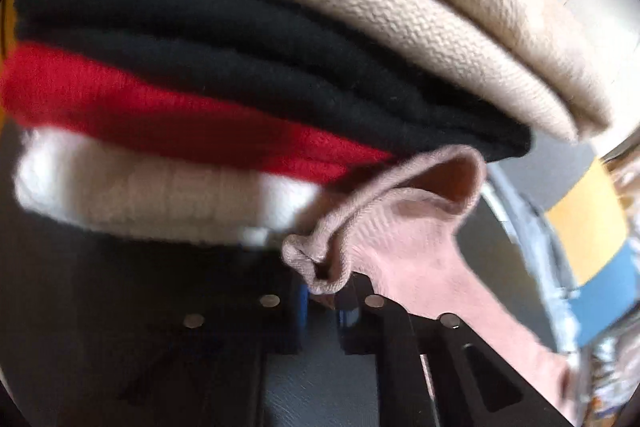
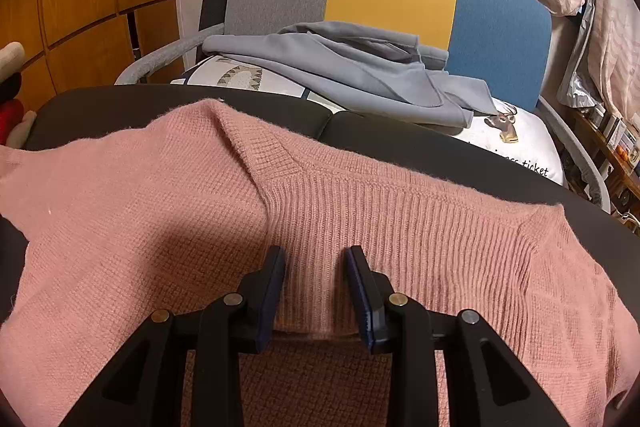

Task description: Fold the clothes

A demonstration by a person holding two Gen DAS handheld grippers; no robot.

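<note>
On the dark table (image 2: pixel 420 155), the pink sweater (image 2: pixel 160 211) lies spread crosswise, its ribbed hem (image 2: pixel 400 227) running left-right between the right gripper (image 2: pixel 316 291)'s parted jaws; the left gripper (image 1: pixel 324 291) pinches a bunched edge beside the folded stack (image 1: pixel 240 67).

The black two-finger left gripper (image 1: pixel 320 281) has its fingers nearly closed, pinching something between them. The black, blue-padded right gripper (image 2: pixel 316 259) has its jaws spread apart, pointing forward and down.
</note>
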